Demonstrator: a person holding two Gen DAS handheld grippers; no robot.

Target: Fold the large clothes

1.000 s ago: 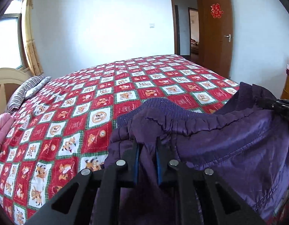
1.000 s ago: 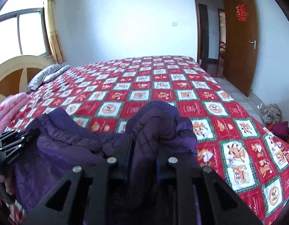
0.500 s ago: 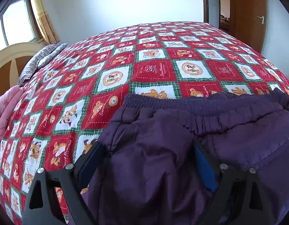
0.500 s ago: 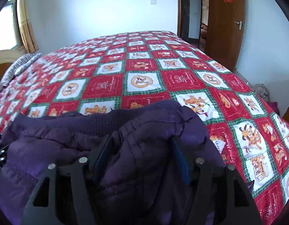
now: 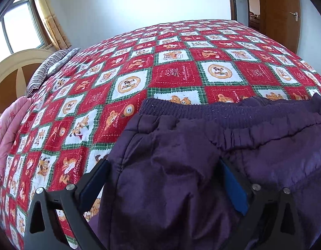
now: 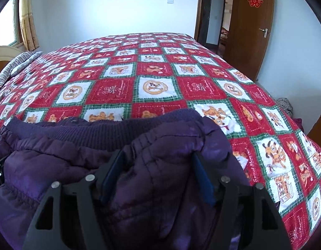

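Left hand-held gripper (image 5: 163, 184) and right hand-held gripper (image 6: 156, 176) gape wide, straddling the purple padded garment (image 5: 202, 166) lying on the quilted bed (image 5: 175, 73). Flatten the puffy ribbed hem (image 6: 93, 129) before regripping, likely best at both corners.

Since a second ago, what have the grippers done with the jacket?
Both let go: the left gripper and right gripper were pinched shut on the jacket and now stand wide open, fabric loose between the fingers. The jacket has been lowered onto the bedspread, which has stayed as it was.
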